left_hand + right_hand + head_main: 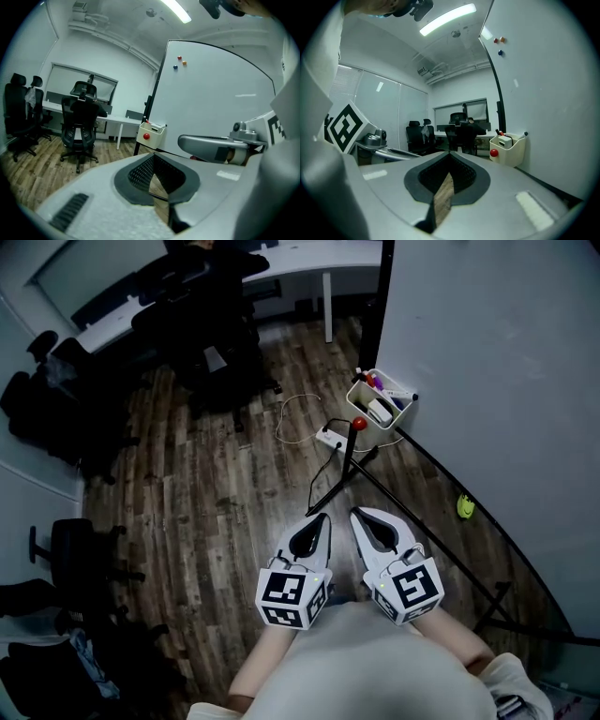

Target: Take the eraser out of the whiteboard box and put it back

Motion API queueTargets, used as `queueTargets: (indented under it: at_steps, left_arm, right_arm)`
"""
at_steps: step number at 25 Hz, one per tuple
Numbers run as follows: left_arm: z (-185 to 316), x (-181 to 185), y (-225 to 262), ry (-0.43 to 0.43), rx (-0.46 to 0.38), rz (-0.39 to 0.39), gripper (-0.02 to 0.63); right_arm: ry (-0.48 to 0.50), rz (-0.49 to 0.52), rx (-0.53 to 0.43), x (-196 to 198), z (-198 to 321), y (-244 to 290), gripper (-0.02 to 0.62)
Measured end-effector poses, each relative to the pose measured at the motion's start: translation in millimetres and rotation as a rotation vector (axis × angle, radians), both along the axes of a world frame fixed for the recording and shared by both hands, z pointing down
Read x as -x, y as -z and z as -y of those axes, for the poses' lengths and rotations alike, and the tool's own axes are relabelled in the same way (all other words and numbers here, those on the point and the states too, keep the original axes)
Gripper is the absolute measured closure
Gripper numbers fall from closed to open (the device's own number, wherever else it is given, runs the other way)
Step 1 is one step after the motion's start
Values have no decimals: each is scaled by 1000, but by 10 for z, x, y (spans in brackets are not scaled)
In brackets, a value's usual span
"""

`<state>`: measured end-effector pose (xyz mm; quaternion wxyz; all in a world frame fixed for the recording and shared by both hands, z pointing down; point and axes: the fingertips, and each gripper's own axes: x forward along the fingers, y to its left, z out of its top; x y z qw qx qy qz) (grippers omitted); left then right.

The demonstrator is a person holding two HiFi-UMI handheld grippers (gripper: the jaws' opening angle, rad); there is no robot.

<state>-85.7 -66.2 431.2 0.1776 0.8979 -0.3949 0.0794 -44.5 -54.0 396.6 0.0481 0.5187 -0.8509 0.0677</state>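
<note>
Whiteboard (497,362) fills the right side of the head view, on a dark stand whose legs run across the wood floor (206,502). Office chairs (216,343) and a white desk (309,254) are at the far left, well apart from the work area.

Left gripper (322,521) and right gripper (364,519) are near the person, low and centre, side by side and pointing toward the far end of the board. Both are clenched and empty. Each gripper's own view shows the jaws together, with only a sliver of floor showing through and nothing between them.

The whiteboard box (405,397), a cream tray, hangs on the board's lower edge, far and slightly right of the grippers and well apart from both. The eraser (380,412) sits inside it, a white block lying in the near part of the box. Markers (375,381) stand in the far part. A red ball (358,424) is just at the near outer side of the box; what it belongs to I cannot tell. A small yellow-green thing (466,506) is on the board nearer the person.

Progress, as I judge it: nothing done yet. The eraser is in the box and untouched, and neither gripper is near it. Everything is left: close the gap to the box, open one gripper, grip the eraser, lift it clear, then set it back in and let go.
</note>
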Motion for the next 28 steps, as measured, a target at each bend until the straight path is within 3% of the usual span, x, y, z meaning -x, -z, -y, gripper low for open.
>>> queueTargets:
  at_steps: [14,28]
  left_arm:
    - [196,120,-11,-119,-6,3,604]
    - [476,-36,80,-152,-3,-18,604]
  right_arm:
    - [-137,-10,-28,-4,203,61,591]
    - [-207,-60,-55,-271,481,196,591]
